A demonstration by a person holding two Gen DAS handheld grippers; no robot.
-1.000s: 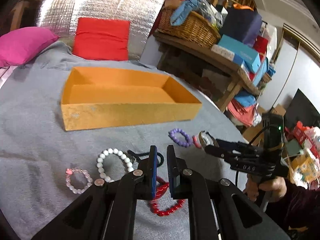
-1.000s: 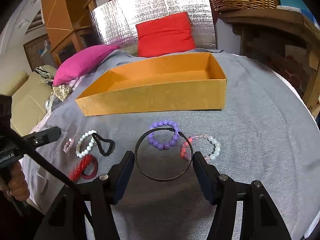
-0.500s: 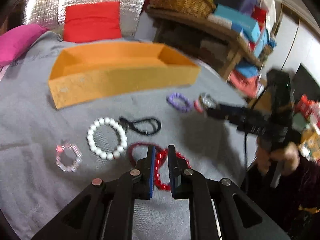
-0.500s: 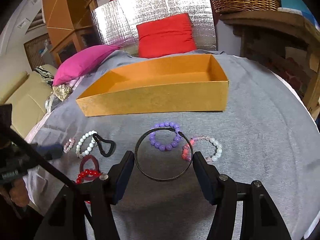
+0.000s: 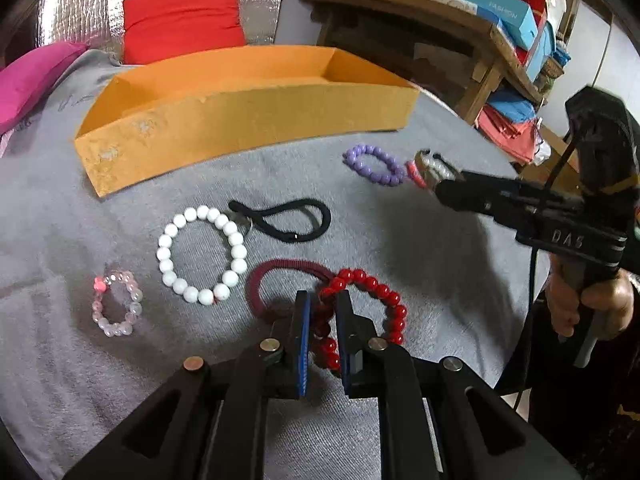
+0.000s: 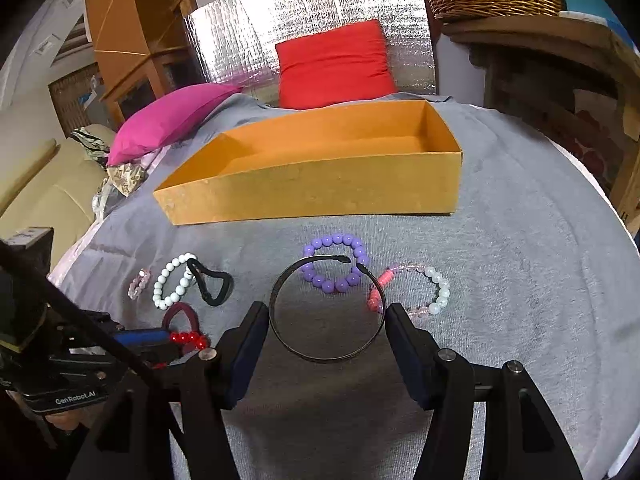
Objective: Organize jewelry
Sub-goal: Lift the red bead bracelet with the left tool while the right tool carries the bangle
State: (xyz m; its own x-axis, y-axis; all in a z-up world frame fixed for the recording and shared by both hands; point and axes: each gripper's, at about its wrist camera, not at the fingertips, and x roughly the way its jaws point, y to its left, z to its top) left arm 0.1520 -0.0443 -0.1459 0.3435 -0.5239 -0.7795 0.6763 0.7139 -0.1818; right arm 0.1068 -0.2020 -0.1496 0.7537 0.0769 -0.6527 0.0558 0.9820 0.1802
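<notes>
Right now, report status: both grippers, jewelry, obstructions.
Left gripper opening, fingers astride red bead bracelet. Right gripper holds black bangle. Orange box empty. Maroon hair tie overlaps red beads.

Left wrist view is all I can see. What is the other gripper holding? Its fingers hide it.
Observer: The right gripper is shut on a thin dark metal open bangle, one finger on each side.
Operator: Is anything hiding behind it?
Observer: Yes, a pale pink and white bead bracelet lies on the grey cloth, right of the purple bead bracelet.
Operator: Is anything in the box?
Observer: No. The orange cardboard box shows a bare floor from here.
</notes>
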